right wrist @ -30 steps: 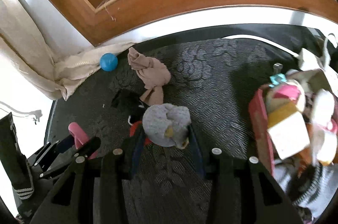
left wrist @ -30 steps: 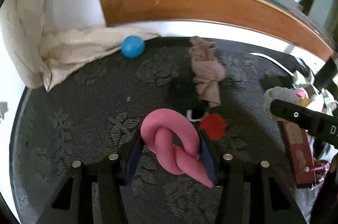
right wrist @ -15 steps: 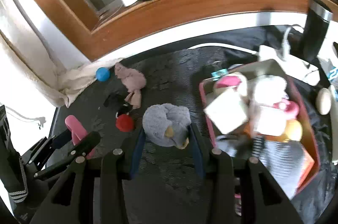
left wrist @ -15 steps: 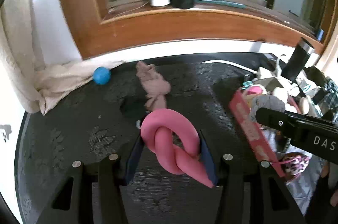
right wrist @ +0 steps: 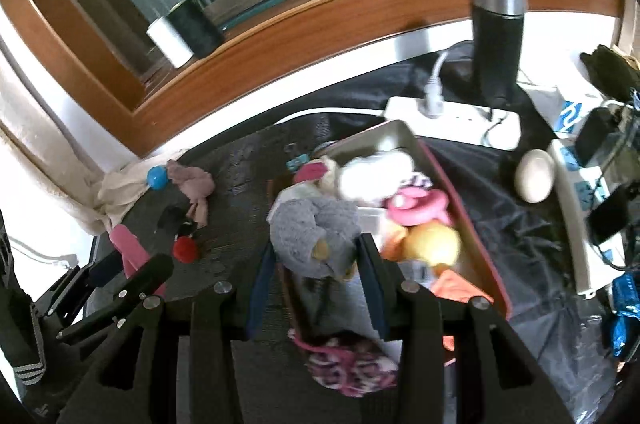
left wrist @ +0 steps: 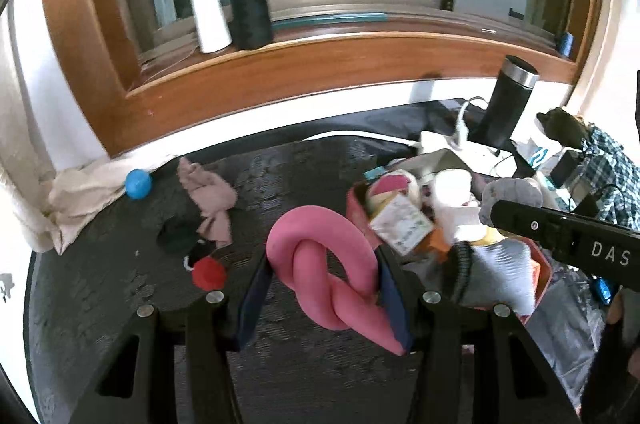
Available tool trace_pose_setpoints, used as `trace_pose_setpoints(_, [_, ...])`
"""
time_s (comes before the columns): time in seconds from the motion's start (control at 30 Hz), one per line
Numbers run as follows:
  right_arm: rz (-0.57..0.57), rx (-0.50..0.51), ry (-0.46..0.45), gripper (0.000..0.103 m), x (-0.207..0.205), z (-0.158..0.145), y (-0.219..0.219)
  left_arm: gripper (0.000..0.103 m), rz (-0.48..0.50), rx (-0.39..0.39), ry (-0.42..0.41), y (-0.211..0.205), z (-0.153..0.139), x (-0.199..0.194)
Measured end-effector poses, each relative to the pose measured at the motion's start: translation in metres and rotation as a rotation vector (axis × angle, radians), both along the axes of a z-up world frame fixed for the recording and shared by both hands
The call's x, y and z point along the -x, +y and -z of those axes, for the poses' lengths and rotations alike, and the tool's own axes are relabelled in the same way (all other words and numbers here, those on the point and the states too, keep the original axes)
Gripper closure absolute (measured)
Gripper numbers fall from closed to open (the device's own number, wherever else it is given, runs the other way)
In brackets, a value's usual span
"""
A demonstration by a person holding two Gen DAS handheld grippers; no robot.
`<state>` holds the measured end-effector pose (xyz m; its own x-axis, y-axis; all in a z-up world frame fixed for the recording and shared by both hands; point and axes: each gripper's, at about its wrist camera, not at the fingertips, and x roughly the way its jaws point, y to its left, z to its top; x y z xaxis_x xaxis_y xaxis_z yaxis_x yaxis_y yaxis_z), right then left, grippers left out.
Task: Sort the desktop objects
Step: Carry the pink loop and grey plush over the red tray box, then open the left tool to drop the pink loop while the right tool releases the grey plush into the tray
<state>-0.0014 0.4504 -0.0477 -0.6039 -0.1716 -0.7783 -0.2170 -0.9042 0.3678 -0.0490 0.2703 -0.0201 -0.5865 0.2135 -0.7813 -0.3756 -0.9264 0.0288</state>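
left fingers (left wrist: 322, 264) clamp pink knot (left wrist: 320, 256), right fingers (right wrist: 316, 256) grip grey sock (right wrist: 316, 236) – above tray (right wrist: 472, 236)

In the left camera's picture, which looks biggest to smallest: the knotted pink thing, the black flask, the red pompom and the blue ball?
As they appear in the left wrist view:
1. Knotted pink thing, though it is nearest the camera, which inflates it.
2. Black flask.
3. Red pompom.
4. Blue ball.
The pompom and ball look close in size, so their order is unsure.
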Motion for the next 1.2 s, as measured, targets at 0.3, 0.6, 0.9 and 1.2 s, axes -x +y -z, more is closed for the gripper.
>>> trace_pose_setpoints(0.3, [0.038,-0.001,0.003,0.058,-0.013,0.001,0.033,0.049,0.042,0.003,0.018,0.040,-0.002,-0.004])
trace_pose_setpoints(0.6, [0.074,0.010,0.001,0.058,-0.014,0.006,0.057,0.049,0.073,0.015,0.015,0.064,0.003,0.001])
trace_pose_setpoints(0.9, [0.080,0.021,-0.010,0.058,-0.004,0.014,0.062,0.049,0.092,0.027,-0.003,0.075,0.012,0.012])
trace_pose_setpoints(1.2, [0.073,0.030,-0.021,0.058,0.017,0.023,0.064,0.049,0.051,-0.076,-0.140,0.062,0.035,0.043])
